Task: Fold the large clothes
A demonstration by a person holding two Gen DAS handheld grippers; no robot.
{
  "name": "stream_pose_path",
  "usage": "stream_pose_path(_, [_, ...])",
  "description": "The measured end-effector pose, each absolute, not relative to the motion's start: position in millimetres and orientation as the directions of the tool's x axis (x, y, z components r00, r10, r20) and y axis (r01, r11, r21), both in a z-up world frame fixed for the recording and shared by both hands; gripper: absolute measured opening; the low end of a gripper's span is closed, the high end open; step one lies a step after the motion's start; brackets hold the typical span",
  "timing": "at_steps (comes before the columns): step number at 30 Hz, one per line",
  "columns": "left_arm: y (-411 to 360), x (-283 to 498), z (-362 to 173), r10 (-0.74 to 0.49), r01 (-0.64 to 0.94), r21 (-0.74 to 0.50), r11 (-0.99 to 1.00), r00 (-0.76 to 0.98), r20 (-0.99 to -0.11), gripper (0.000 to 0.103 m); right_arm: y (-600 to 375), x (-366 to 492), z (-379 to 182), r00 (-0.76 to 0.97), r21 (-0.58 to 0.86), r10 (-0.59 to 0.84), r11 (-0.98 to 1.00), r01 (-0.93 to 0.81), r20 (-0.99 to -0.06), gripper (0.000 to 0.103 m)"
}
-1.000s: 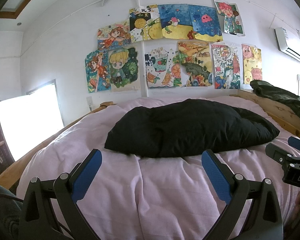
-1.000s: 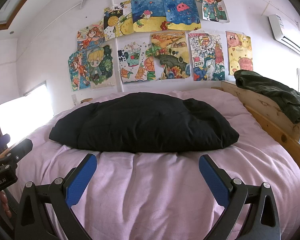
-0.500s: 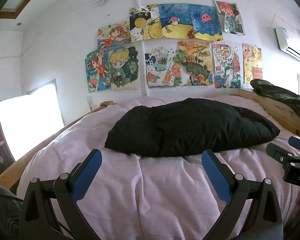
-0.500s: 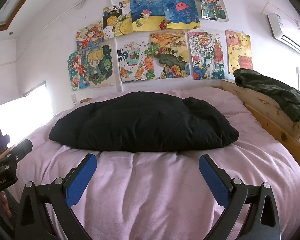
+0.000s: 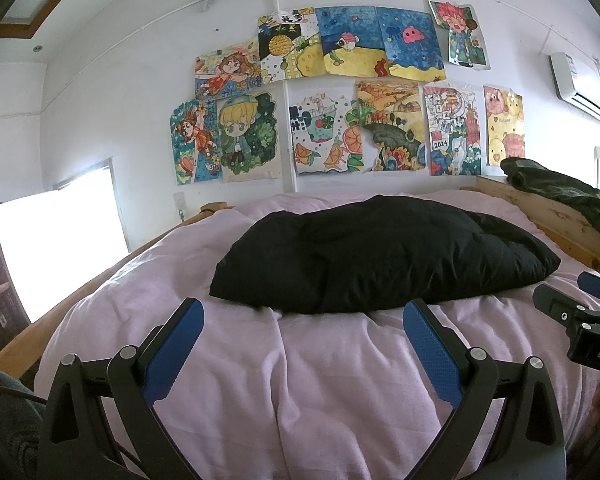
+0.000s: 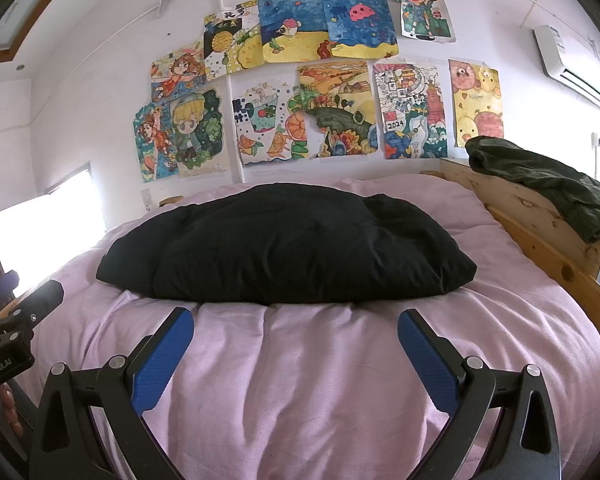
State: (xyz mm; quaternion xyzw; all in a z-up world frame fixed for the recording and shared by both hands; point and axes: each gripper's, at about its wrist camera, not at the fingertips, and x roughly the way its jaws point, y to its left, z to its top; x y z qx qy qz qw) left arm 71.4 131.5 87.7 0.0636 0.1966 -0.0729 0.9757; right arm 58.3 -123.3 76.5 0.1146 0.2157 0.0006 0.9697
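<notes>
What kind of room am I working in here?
Most likely a child's bedroom: a wooden-framed bed with pink bedding, a black padded garment lying on it, and hand-drawn colourful pictures taped across the wall.

The right gripper [image 5: 594, 286] is cut by the left wrist view's right edge — only 1 black finger and a blue tip show. The dark green garment [image 6: 548, 186] runs off the right edge. The window [image 5: 56, 248] is overexposed — no detail. The black garment [image 6: 284, 246] hides its own underside.
</notes>
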Motion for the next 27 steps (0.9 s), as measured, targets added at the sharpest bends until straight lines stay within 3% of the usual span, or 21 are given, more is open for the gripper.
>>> stream_pose_path(27, [134.9, 72.9, 89.4, -0.118, 0.170, 0.099, 0.980, 0.911, -0.394, 0.098, -123.1, 58.9, 78.3, 0.906, 0.227, 0.051, 0.973, 0.051, -0.421, 0.103])
